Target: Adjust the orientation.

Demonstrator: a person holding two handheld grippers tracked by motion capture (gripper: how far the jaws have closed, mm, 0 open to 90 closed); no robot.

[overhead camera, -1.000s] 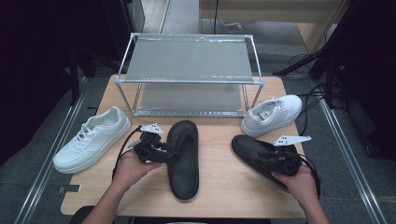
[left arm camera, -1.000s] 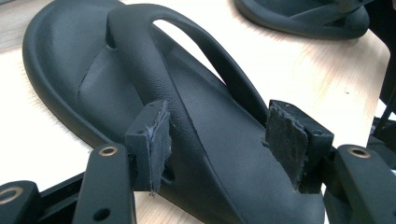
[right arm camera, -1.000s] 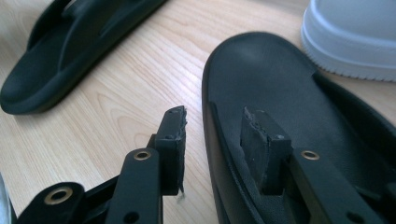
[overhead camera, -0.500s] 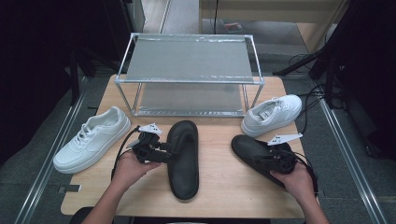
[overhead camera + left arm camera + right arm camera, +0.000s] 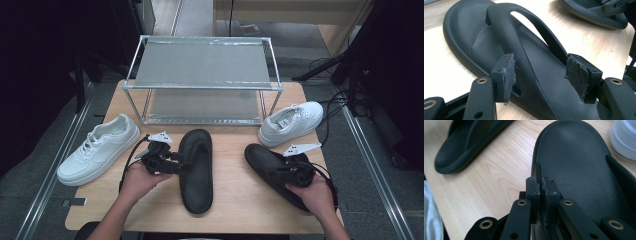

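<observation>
Right gripper view puts the right gripper (image 5: 541, 192) pinched tight on the side rim of the right black slide sandal (image 5: 579, 167); its jaws have just been closing, and the thin rim wall now sits squeezed between the pads. That sandal lies flat on the wooden table (image 5: 235, 200) toward its right side, just in front of a white sneaker (image 5: 292, 122).

Across the table, the left gripper (image 5: 544, 77) stands spread wide, one pad on each side of the strap of the left black slide sandal (image 5: 529, 50), which rests near the table's middle. One pad looks to be touching the strap's edge, though the angle makes that hard to say for certain; nothing is clamped yet.

Both sandals look like moulded foam or rubber: probably light, a little springy, with a matte pebbled surface that should grip well rather than slip. The rim and the arched strap are the natural places to take hold; a grip on the rim alone may let the sole droop or twist.

A second white sneaker (image 5: 100, 150) lies at the table's left edge. A metal-framed two-tier rack (image 5: 202, 65) stands behind everything, its front posts close to the sandals' toes.
</observation>
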